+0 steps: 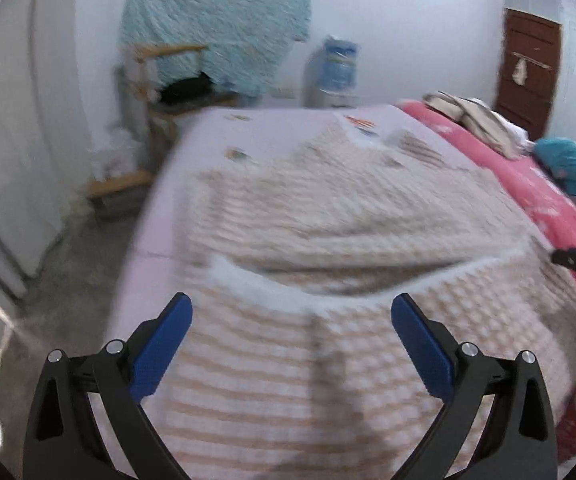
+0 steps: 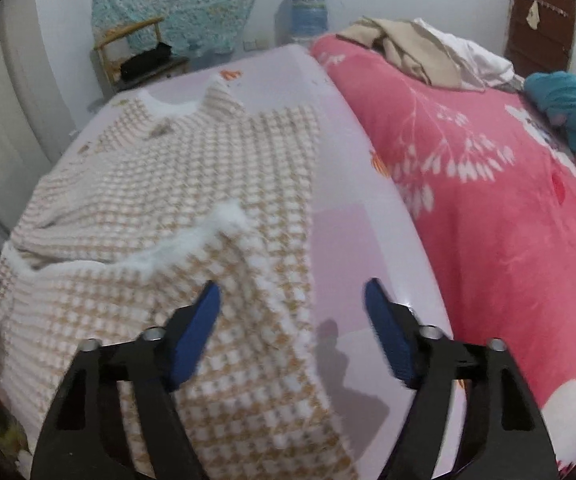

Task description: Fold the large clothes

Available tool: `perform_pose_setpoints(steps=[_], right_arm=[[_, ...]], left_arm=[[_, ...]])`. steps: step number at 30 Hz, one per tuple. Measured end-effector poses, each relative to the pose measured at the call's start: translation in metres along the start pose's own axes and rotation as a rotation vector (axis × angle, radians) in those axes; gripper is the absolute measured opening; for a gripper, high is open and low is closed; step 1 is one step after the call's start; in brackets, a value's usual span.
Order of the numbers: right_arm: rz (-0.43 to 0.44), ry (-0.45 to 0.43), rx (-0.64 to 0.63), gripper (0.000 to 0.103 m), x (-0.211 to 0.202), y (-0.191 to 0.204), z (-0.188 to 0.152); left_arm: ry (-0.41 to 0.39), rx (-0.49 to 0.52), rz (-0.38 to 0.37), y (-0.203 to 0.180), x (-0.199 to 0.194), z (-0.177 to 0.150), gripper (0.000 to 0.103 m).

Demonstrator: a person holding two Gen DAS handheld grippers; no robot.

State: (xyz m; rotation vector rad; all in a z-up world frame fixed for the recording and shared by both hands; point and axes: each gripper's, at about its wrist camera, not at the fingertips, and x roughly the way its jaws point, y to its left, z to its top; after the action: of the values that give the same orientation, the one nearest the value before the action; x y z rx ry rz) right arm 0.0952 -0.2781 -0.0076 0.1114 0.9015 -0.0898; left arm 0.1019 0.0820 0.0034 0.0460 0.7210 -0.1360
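Your left gripper (image 1: 291, 314) and right gripper (image 2: 292, 302) hover wide apart, holding nothing, over the checked sweater (image 2: 160, 184) on the bed (image 2: 340, 240).

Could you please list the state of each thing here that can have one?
Left gripper: open, empty, over the sweater.
Right gripper: open, empty, over the sweater's right edge.
Sweater: flat on the bed, hem folded up over its body.
Door: shut.
Clothes pile: unfolded, heaped on the pink blanket.

Pink floral blanket (image 2: 488, 200) w/ beige clothes pile (image 2: 412, 48), teal cloth (image 2: 568, 104), maybe water jug (image 2: 308, 8).
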Motion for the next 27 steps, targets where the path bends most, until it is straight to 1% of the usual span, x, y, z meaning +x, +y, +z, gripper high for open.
perform_pose_setpoints(steps=[1,2,3,4,6,7,8,9,10,12,15,21,24,25,27], right_arm=[[0.004,0.012,0.009,0.051,0.002,-0.003,-0.002],[0.01,0.021,0.018,0.044,0.004,-0.006,-0.004],[0.021,0.032,0.029,0.04,0.006,-0.008,-0.005],[0.03,0.037,0.037,0.034,0.006,-0.01,-0.006],[0.048,0.038,0.041,0.024,0.005,-0.008,-0.008],[0.051,0.036,0.034,0.016,0.004,-0.007,-0.009],[0.049,0.033,0.025,0.011,0.002,-0.005,-0.01],[0.041,0.027,0.018,0.008,0.0,-0.003,-0.011],[0.036,0.017,0.01,0.006,-0.004,0.0,-0.012],[0.027,-0.006,0.013,0.005,-0.013,0.001,-0.013],[0.033,-0.024,0.052,0.005,-0.024,-0.007,-0.016],[0.014,0.018,0.087,0.005,-0.001,-0.012,-0.024],[0.004,0.002,0.089,0.005,-0.008,-0.011,-0.023],[0.004,0.003,0.09,0.006,-0.008,-0.011,-0.023],[-0.001,0.032,0.105,0.016,0.0,-0.016,-0.025]], left_arm=[[0.005,0.003,0.034,0.006,0.001,0.002,0.096],[0.016,0.003,0.065,0.011,0.004,0.003,0.091],[0.035,-0.004,0.09,0.017,0.01,0.005,0.085],[0.054,-0.015,0.098,0.023,0.016,0.006,0.08],[0.104,-0.046,0.095,0.033,0.03,0.007,0.06],[0.12,-0.059,0.092,0.036,0.035,0.008,0.055],[0.142,-0.077,0.081,0.04,0.043,0.009,0.047],[0.151,-0.087,0.074,0.042,0.044,0.006,0.04],[0.161,-0.104,0.055,0.044,0.048,0.005,0.038],[0.155,-0.121,0.051,0.044,0.044,0.0,0.037],[0.145,-0.112,0.05,0.042,0.045,0.002,0.036],[0.137,-0.101,0.059,0.042,0.039,-0.005,0.036],[0.131,-0.092,0.056,0.041,0.035,-0.007,0.036],[0.13,-0.093,0.053,0.041,0.035,-0.007,0.036],[0.123,-0.099,0.049,0.041,0.035,-0.007,0.036]])
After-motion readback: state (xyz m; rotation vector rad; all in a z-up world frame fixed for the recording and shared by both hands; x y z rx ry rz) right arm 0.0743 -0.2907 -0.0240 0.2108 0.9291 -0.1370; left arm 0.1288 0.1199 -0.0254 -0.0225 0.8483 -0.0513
